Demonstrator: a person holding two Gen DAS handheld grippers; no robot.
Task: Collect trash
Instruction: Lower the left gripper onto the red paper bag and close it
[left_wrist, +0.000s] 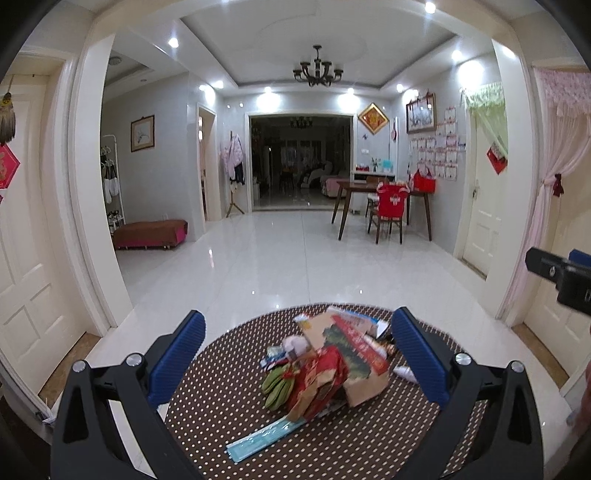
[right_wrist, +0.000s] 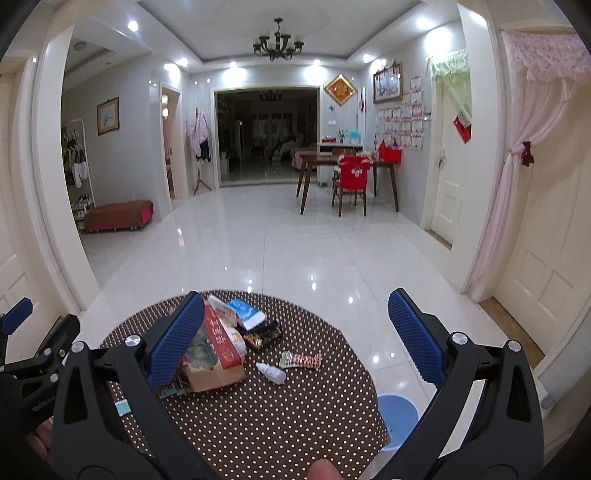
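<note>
A pile of trash lies on a round brown polka-dot table (left_wrist: 229, 406): a torn cardboard box with red print (left_wrist: 354, 354), a red wrapper (left_wrist: 325, 373), green packets (left_wrist: 279, 386) and a teal flat packet (left_wrist: 258, 439). The right wrist view shows the same box (right_wrist: 214, 354), a small white bottle (right_wrist: 271, 372), a striped wrapper (right_wrist: 300, 360), a dark packet (right_wrist: 264, 334) and a blue-white packet (right_wrist: 245, 313). My left gripper (left_wrist: 299, 354) hangs open above the pile. My right gripper (right_wrist: 295, 332) is open over the table, holding nothing.
A light blue bin (right_wrist: 398, 413) stands on the floor under the table's right edge. Beyond lies a glossy white tiled floor (left_wrist: 280, 254), a wooden dining table with a red-covered chair (left_wrist: 388, 206), a low red bench (left_wrist: 149, 232) and doors on both sides.
</note>
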